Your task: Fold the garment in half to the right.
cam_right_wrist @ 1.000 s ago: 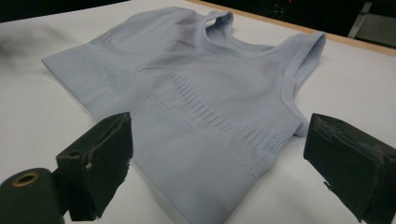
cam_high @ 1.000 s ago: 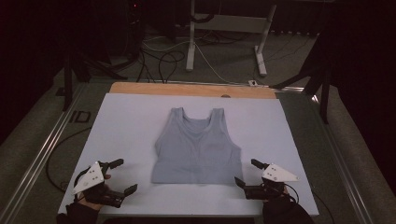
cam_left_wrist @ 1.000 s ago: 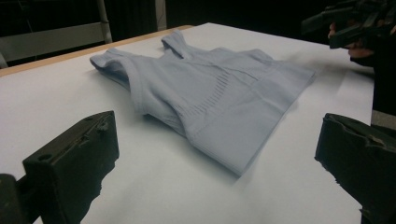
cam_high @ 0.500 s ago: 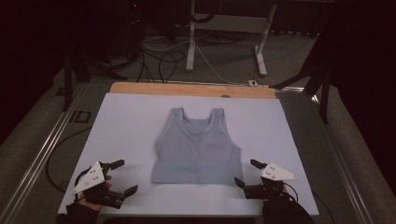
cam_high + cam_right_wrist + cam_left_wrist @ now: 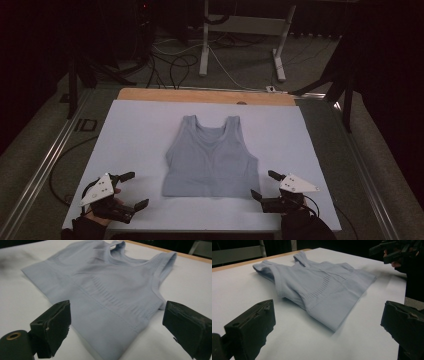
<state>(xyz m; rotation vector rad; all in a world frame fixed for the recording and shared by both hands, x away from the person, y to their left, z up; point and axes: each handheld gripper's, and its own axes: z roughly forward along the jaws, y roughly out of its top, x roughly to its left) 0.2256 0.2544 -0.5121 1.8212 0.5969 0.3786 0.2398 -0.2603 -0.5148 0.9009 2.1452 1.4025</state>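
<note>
Ribbed grey knit top [image 5: 211, 160] – flat, sleeveless, on smooth white sheet [image 5: 135, 135].

A table [image 5: 320, 150] with a white top carries everything — a bare strip of wood [image 5: 200, 95] runs along its far edge at twelve o'clock. One thing lies directly on the white surface: a pale blue tank top [image 5: 210, 157], spread flat near the middle, straps toward twelve o'clock, hem toward six — the hem well short of the near edge.
</note>
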